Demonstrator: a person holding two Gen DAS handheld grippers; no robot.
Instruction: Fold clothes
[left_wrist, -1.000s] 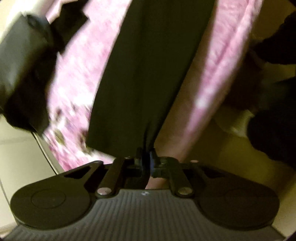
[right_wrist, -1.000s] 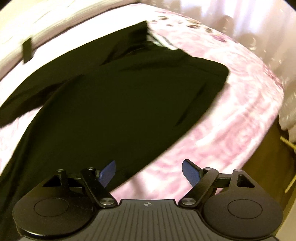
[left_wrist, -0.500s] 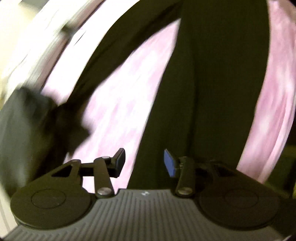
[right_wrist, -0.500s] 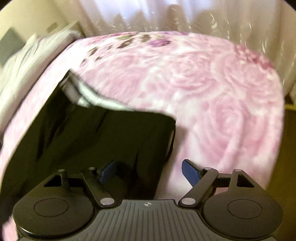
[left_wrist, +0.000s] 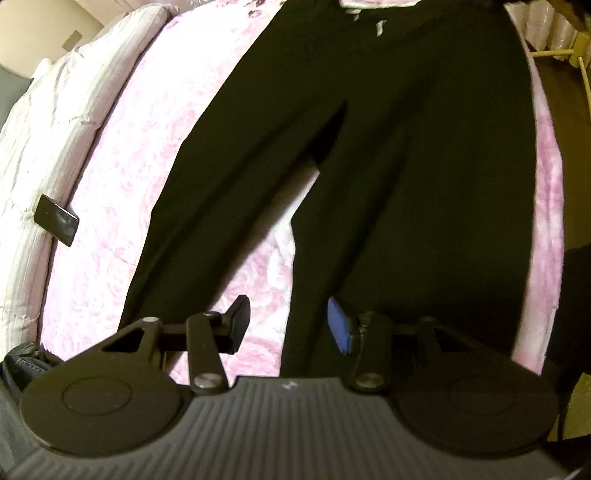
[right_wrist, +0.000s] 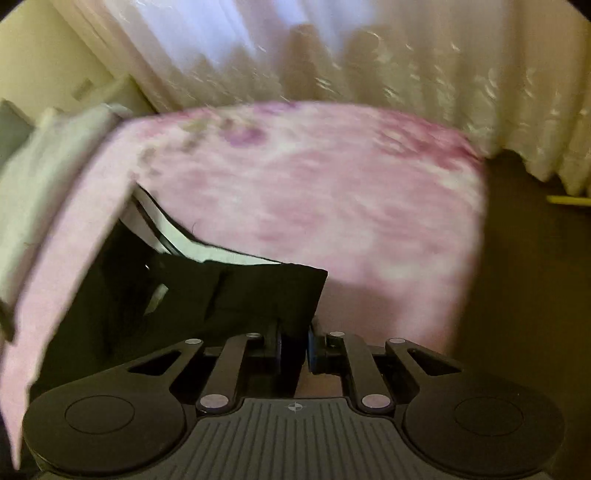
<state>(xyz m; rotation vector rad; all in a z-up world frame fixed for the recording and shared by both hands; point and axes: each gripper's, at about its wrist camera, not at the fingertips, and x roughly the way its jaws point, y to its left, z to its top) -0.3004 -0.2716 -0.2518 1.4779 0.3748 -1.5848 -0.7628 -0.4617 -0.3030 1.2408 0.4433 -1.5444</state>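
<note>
**A:** Two grippers, nearest first? And where are the trousers?

**B:** Flat on the pink bed, legs toward the left gripper. That one stands partly open over the cuff of one leg, pads not touching it. The right gripper has just closed and pinches the trousers' waist corner between its pads.

**A:** And beyond the trousers?

**B:** Rose-print cover all around them; a small dark slab lies at the bed's edge beside a white quilt. Past the bed, pale curtains and dark floor.

**A:** Anything unclear?

**B:** The waistband is cut off in the left view. The right view is blurred, and what the slab is I can't tell.
</note>
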